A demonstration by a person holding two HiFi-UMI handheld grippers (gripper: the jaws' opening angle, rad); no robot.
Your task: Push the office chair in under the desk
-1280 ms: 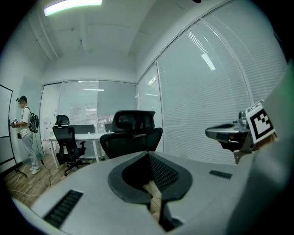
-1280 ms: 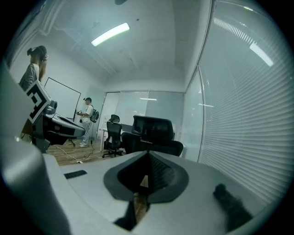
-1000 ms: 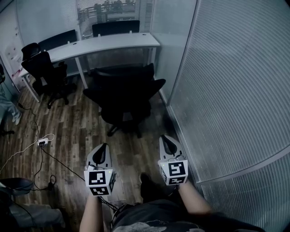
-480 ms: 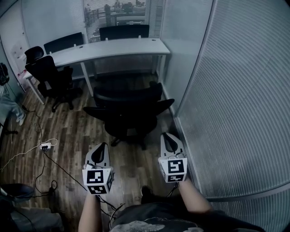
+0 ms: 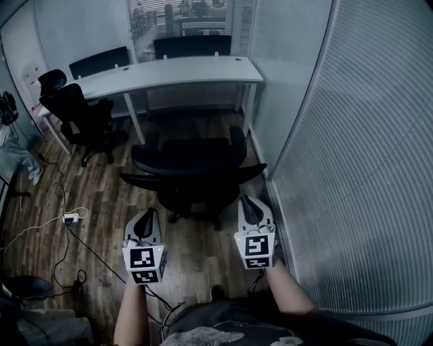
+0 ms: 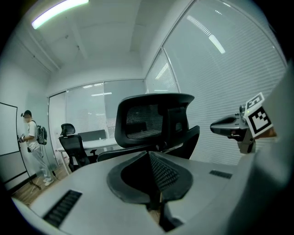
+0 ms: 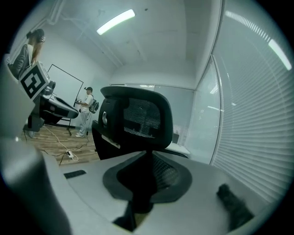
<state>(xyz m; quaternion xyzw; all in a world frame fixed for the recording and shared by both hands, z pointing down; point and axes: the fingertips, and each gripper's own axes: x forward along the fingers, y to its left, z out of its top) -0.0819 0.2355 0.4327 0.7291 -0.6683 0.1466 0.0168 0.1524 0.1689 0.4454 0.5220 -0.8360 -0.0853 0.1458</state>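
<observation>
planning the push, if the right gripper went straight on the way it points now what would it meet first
Most likely the office chair, its mesh backrest, which stands right ahead of the right gripper. Nothing shows between them, though depth is unclear.

Ahead of the left gripper (image 5: 147,215), a blind-covered window (image 5: 193,20) filled the far wall. A ribbed glass partition (image 5: 352,155) ran just right of the right gripper (image 5: 250,203). Dark wood planks (image 5: 101,189) lay below. To the left lay a power strip (image 5: 65,216), with a spare black chair (image 5: 78,111) farther ahead. A strip light (image 6: 57,11) glowed overhead.
</observation>
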